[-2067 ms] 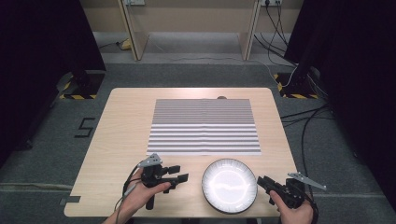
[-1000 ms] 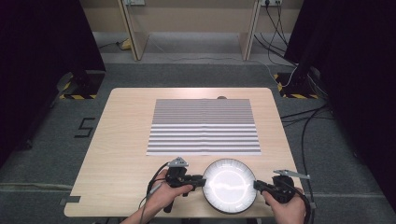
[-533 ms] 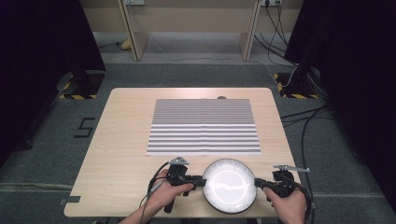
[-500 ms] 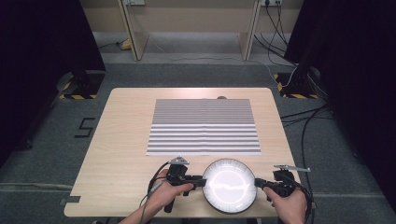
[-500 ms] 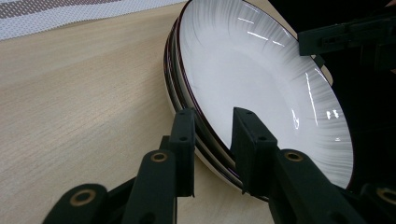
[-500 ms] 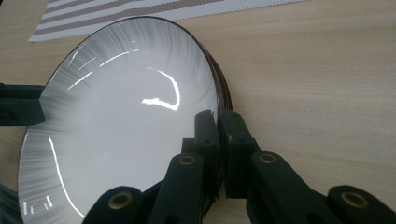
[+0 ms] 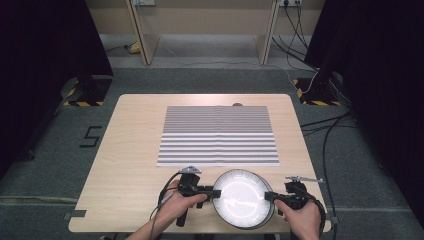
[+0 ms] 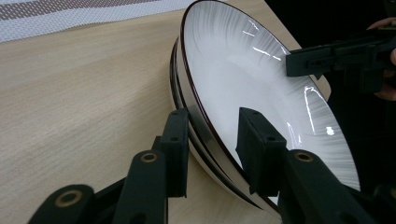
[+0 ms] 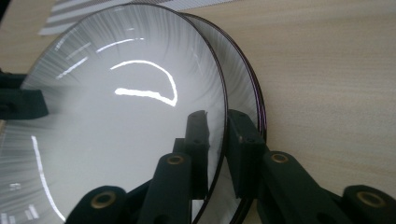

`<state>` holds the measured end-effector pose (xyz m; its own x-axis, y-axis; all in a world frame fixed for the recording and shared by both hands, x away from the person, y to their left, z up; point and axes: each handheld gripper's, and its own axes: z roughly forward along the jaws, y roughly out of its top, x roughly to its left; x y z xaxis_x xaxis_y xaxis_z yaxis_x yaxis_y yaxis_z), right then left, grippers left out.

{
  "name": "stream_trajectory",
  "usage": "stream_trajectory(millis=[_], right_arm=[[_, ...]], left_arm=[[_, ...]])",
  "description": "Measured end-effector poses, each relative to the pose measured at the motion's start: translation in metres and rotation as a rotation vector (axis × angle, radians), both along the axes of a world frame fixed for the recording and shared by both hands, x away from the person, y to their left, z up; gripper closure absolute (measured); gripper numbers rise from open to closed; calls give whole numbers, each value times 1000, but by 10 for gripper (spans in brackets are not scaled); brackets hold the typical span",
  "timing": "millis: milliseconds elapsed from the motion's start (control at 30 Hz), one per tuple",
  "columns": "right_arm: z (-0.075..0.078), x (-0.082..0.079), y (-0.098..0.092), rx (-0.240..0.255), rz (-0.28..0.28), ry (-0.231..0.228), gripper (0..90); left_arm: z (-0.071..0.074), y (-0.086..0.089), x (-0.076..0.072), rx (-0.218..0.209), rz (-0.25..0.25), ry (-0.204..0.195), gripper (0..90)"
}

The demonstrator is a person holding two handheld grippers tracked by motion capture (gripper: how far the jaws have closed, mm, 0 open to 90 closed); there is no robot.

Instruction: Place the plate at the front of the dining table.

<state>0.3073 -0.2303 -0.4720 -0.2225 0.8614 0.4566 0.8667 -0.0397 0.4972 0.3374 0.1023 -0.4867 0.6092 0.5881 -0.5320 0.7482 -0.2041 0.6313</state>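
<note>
A stack of white plates (image 7: 243, 197) with dark rims sits at the table's near edge. My left gripper (image 7: 215, 192) is at the stack's left rim. Its jaws stand open astride the rims (image 8: 205, 135), one jaw under them and one over the top plate (image 8: 261, 79), with a small gap showing. My right gripper (image 7: 268, 196) is at the right rim, jaws drawn close on the top plate's edge (image 9: 222, 116). One jaw lies inside the top plate (image 9: 116, 116), the other between it and the plate below (image 9: 250, 79). Both hands hold the grippers low.
A grey-and-white striped mat (image 7: 218, 135) lies flat across the middle of the wooden table (image 7: 130, 150). Bare wood lies left of the plates and beyond the mat. The table's near edge runs just below the plates. Cables trail on the floor at the right.
The left gripper slid right to the stack's left rim and has stayed there. The right gripper moved left onto the right rim and its jaws closed in on the top plate's edge.
</note>
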Motion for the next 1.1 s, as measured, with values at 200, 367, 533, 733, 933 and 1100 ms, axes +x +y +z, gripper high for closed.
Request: stream_trajectory(millis=[200,367,533,733,933,1100], right_arm=[[-2,-2,-3,42,-9,5,732],[0,-4,0,30,11,8,695],[0,-4,-1,42,24,16,671],[0,0,-4,68,34,27,665],[-3,2,-10,120,27,32,674],[-5,3,-13,139,19,35,712]], left_arm=[[4,1,-2,22,-4,-21,653],[7,4,-5,21,-8,-28,660],[7,5,-8,22,-17,-19,617],[4,2,-9,23,-17,-23,612],[0,3,-7,-7,-12,-1,631],[0,0,-6,10,-14,-19,649]])
